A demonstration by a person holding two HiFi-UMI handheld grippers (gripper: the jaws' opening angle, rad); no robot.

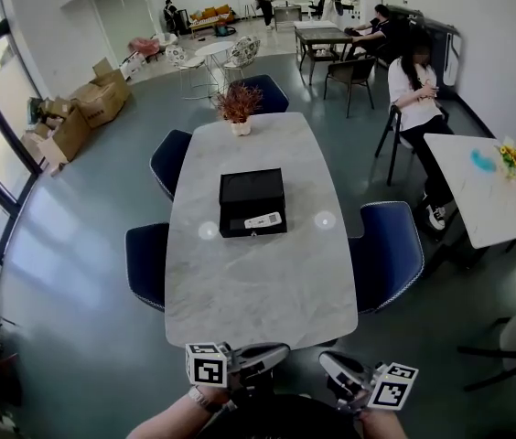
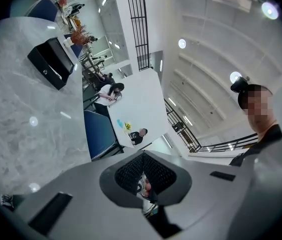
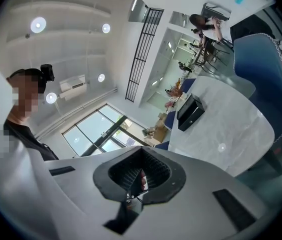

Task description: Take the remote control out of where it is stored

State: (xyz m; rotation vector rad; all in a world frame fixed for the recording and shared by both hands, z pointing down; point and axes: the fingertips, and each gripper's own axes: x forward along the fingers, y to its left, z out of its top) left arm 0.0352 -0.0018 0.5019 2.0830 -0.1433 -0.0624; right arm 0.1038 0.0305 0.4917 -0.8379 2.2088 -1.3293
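Remote control (image 1: pixel 263 219) sits in the open black box (image 1: pixel 251 188) mid-counter (image 1: pixel 258 291), long axis running left-right. Both grippers are closed and empty, held off the near edge, well short. Left gripper (image 1: pixel 272 353) lines up closer than right gripper (image 1: pixel 333 364).

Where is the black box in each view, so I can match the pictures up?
Head view: the black box sits mid-frame at the middle of the marble table, with the white remote at its near side.
Left gripper view: the box is at upper left, on the table.
Right gripper view: the box is right of centre, on the table.
Shared landmark: the marble table.
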